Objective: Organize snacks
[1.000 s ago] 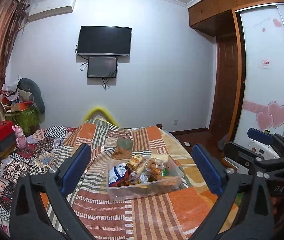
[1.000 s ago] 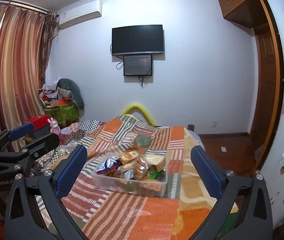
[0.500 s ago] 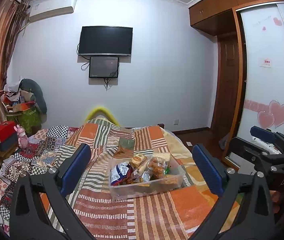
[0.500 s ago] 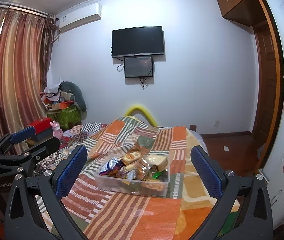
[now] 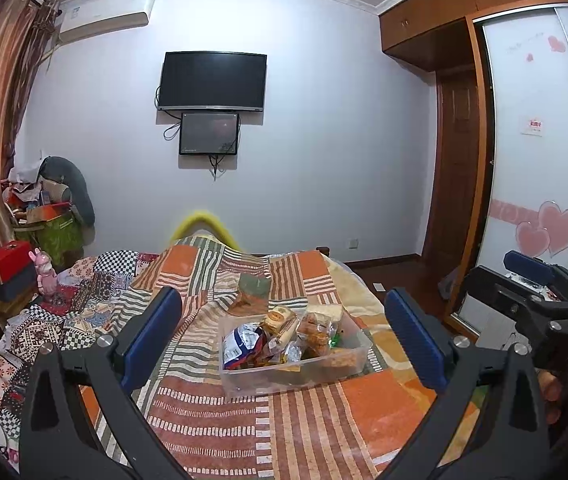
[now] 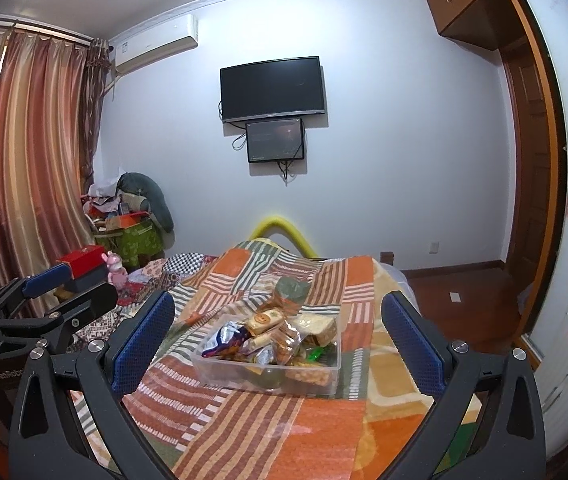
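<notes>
Snacks [image 5: 279, 336] fill the clear bin [image 5: 348, 360] mid-bed [image 5: 324, 432]; both spread grippers, left [image 5: 284, 340] and right [image 6: 277, 344], should descend slowly, pinching one packet.

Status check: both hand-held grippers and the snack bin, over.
Left hand-held gripper open, empty. Right hand-held gripper open, empty. Clear snack bin on the bed, full of packets, untouched. Path ahead clear.

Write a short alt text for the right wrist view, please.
A clear plastic bin full of packaged snacks sits on a striped orange bedspread, framed by the open right gripper. The left gripper, also open, shows at the left edge.
</notes>
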